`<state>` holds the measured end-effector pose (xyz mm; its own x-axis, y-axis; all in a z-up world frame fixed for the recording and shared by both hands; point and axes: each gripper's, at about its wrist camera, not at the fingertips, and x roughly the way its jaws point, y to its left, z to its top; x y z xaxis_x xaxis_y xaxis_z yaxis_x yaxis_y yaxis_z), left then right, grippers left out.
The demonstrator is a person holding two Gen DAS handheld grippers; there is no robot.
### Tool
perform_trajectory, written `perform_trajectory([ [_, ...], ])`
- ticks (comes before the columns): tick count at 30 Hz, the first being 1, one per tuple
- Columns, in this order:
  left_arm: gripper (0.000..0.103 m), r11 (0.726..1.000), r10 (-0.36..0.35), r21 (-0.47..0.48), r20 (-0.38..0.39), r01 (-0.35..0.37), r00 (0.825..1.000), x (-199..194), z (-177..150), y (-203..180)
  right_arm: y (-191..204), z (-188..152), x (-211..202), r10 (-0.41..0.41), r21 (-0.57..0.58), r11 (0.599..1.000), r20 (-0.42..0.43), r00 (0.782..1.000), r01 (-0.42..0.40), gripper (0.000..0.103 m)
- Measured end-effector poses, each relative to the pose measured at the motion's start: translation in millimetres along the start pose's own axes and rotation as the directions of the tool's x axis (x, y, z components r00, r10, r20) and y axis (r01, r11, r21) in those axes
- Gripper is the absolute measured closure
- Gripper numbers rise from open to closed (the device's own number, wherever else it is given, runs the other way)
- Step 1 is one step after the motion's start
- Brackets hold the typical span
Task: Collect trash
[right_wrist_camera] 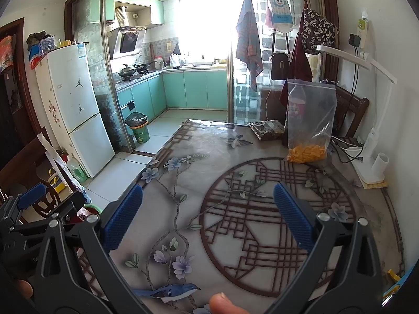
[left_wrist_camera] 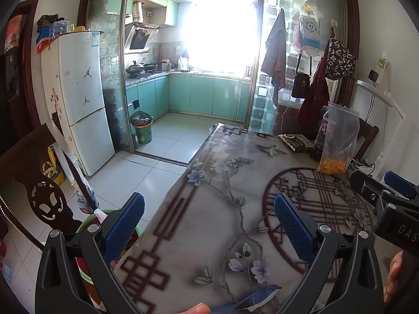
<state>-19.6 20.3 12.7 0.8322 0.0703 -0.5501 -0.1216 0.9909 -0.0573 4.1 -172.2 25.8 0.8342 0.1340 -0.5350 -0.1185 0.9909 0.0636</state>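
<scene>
Trash on the table (right_wrist_camera: 183, 144) is hard to single out: a dark packet (right_wrist_camera: 267, 128) and clear bag (right_wrist_camera: 310, 120) sit far back. Both my left gripper (left_wrist_camera: 209, 219) and right gripper (right_wrist_camera: 208, 209) hang spread, holding nothing; either collecting awaits or it's over.

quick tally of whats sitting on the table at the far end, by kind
Clear zip bag with orange pieces: 1
Plastic bottle behind that bag: 1
Dark flat packet: 1
White desk lamp: 1
Total: 4
Both grippers, left and right, are open and hold nothing.
</scene>
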Motion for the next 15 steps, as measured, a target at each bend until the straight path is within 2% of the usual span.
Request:
perform_trajectory([
  [10,0.008,1.000,-0.011,0.006,-0.017,0.011,1.000,5.0,1.0,-2.5,-0.6,0.0,0.8,0.000,0.000,1.000,-0.001,1.000,0.000,0.005],
  [15,0.008,0.999,-0.036,0.008,-0.045,0.036,0.998,19.3,-3.6,-8.3,-11.0,-9.2,10.6,-0.007,0.018,1.000,-0.032,0.999,0.008,0.005],
])
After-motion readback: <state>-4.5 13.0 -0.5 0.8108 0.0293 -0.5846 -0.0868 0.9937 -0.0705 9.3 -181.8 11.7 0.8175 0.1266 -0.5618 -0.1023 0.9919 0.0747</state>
